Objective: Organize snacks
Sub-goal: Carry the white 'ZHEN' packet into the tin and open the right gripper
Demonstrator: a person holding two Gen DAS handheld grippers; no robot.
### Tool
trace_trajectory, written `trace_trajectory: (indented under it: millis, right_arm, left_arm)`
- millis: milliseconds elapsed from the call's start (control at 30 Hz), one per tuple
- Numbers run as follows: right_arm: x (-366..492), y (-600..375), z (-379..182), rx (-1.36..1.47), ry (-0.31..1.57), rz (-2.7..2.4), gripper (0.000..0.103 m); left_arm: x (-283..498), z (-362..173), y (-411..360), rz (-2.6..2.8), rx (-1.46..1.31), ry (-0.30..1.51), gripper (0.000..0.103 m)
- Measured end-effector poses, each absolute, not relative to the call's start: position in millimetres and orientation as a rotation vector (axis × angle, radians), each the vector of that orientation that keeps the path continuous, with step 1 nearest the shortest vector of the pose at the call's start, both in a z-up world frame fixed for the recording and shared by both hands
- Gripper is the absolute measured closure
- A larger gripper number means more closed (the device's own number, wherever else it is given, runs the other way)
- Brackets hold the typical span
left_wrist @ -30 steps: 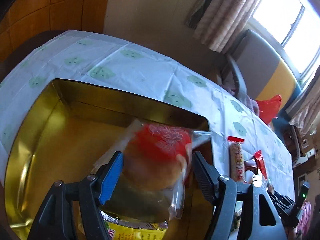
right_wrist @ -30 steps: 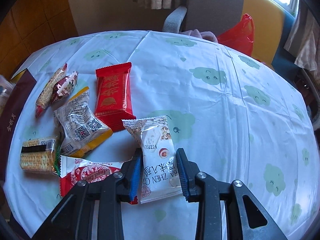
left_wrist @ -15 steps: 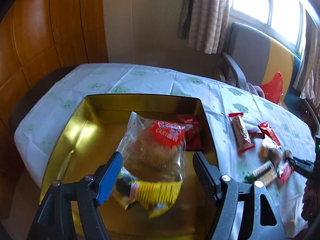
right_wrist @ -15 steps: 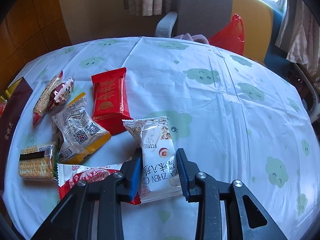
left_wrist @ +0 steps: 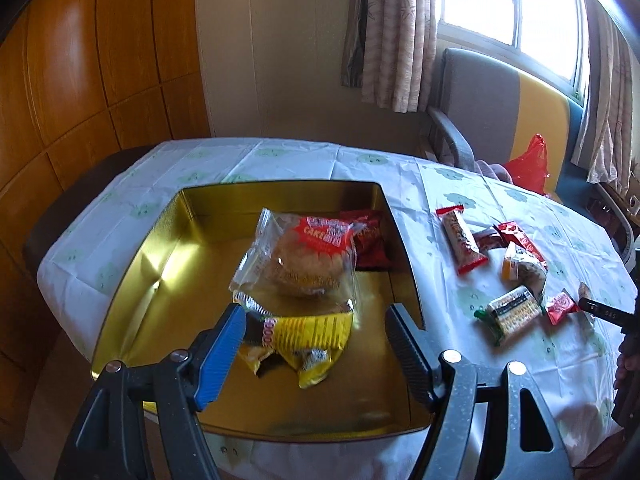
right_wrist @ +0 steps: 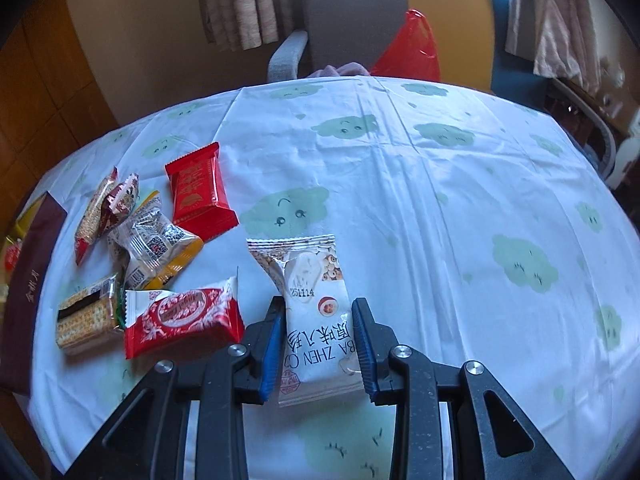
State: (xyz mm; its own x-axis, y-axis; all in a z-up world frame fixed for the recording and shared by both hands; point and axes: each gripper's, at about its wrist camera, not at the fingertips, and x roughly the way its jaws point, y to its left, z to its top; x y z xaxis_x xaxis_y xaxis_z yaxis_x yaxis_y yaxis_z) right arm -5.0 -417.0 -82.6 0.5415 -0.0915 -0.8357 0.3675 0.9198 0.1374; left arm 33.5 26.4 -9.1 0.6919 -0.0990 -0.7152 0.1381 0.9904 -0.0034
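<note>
Left wrist view shows the gold tin point(left_wrist: 132, 280) on the table point(left_wrist: 248, 160) holding a cake packet point(left_wrist: 304, 256) and yellow packet point(left_wrist: 308, 332); the left gripper point(left_wrist: 312, 340) hangs above, jaws wide and empty. The right gripper point(right_wrist: 316, 340) clamps a white snack packet point(right_wrist: 312, 312), which I judge goes next into the tin.
</note>
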Motion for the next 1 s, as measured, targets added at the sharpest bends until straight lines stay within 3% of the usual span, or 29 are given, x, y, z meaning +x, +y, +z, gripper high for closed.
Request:
trace_trajectory:
  millis: [433, 633, 1000]
  right_arm:
    - [-27, -363, -34, 0.437, 0.846, -0.091, 0.07]
    - [-3, -276, -14, 0.399, 0.859, 0.166, 0.07]
    - [63, -141, 2, 0.461, 0.909, 0.429, 0.07]
  left_arm:
    - [35, -21, 50, -0.085, -0.002, 0.833, 0.033]
    - [36, -22, 72, -0.018, -0.007, 0.828, 0.041]
    - [37, -27, 97, 0.008, -0.04, 0.826, 0.042]
